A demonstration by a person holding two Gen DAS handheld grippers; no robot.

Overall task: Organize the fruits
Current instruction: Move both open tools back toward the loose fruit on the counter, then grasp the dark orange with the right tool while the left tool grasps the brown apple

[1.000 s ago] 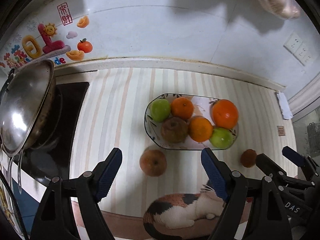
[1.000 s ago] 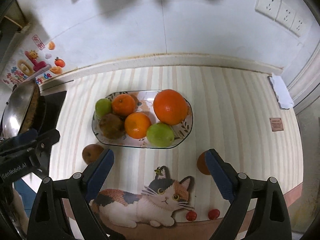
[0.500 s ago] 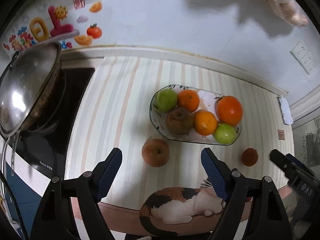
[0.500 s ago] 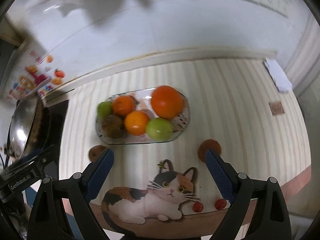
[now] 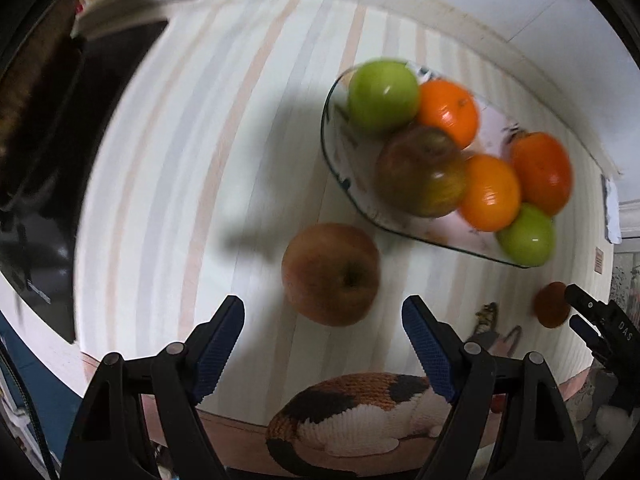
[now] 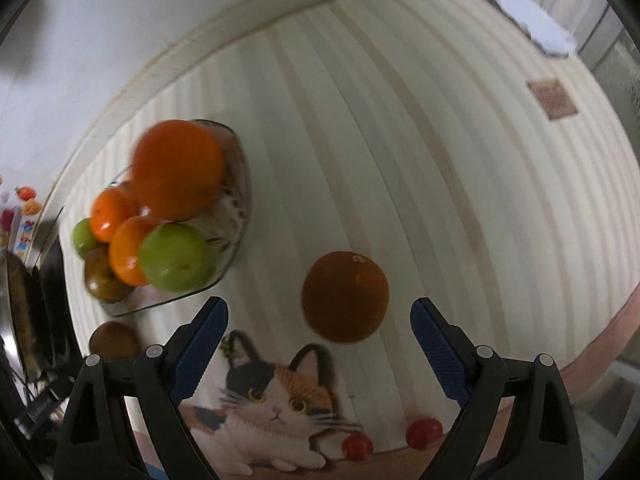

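Note:
A reddish-brown apple lies on the striped mat just ahead of my left gripper, which is open and points down over it, nothing between its blue pads. A dull orange lies loose on the mat just ahead of my right gripper, also open and empty. The glass fruit plate holds green apples, oranges and a brown apple. In the right wrist view the same plate sits to the left, and the loose apple shows at the lower left.
A black cooktop with a steel wok lies to the left. The mat's cat print is at the near edge. The white wall rises behind the counter. The right gripper's tip shows beside the orange.
Both grippers have dropped toward the counter. The apple and the orange now loom larger, each just ahead of its gripper's open fingers. The jaws' width has not changed.

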